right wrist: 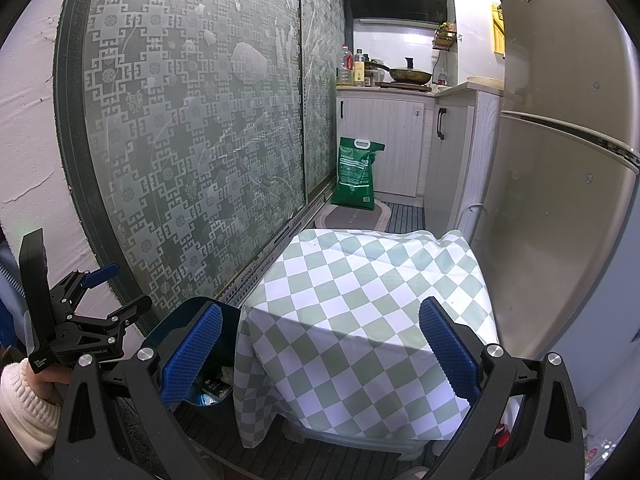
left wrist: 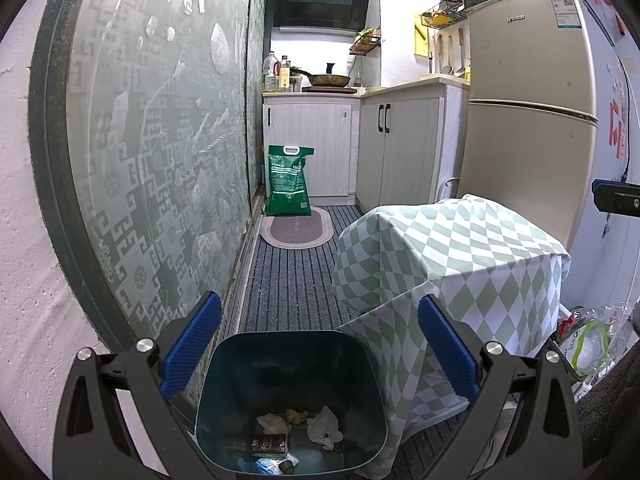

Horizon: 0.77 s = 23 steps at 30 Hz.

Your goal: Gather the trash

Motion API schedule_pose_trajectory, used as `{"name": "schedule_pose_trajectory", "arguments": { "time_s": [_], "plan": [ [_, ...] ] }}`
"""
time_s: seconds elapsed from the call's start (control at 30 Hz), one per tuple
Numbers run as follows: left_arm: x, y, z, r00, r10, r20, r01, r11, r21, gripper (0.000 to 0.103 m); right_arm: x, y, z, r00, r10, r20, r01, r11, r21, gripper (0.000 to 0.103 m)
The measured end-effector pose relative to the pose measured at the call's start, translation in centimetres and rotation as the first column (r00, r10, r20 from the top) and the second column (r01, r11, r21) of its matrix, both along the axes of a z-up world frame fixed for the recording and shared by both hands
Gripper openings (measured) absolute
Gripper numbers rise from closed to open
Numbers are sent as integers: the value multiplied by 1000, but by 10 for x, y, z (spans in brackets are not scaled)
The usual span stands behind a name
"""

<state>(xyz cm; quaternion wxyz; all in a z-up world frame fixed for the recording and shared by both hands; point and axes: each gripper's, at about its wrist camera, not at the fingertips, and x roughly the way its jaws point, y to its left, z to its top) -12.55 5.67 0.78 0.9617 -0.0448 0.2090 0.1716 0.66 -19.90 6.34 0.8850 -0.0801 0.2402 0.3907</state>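
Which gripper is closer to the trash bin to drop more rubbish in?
Left, probably. The left gripper hangs open right over the bin. The right gripper faces the checkered cloth, with the bin off to its left.

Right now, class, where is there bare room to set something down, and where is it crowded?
Free: the top of the green-and-white checked cloth-covered stand, and the striped grey carpet between it and the frosted patterned glass door. Crowded: the dark teal bin holding trash, and the bag-filled corner by the beige fridge.
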Motion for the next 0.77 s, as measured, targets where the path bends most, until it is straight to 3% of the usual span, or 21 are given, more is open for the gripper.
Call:
{"name": "schedule_pose_trajectory", "arguments": {
  "time_s": [0.77],
  "plan": [
    [-2, 2, -2, 1000, -12, -10, 12, 1000, -2, 100, 0, 1, 0, 1000, -1, -1, 1, 1000, 0, 100]
  ]
}}
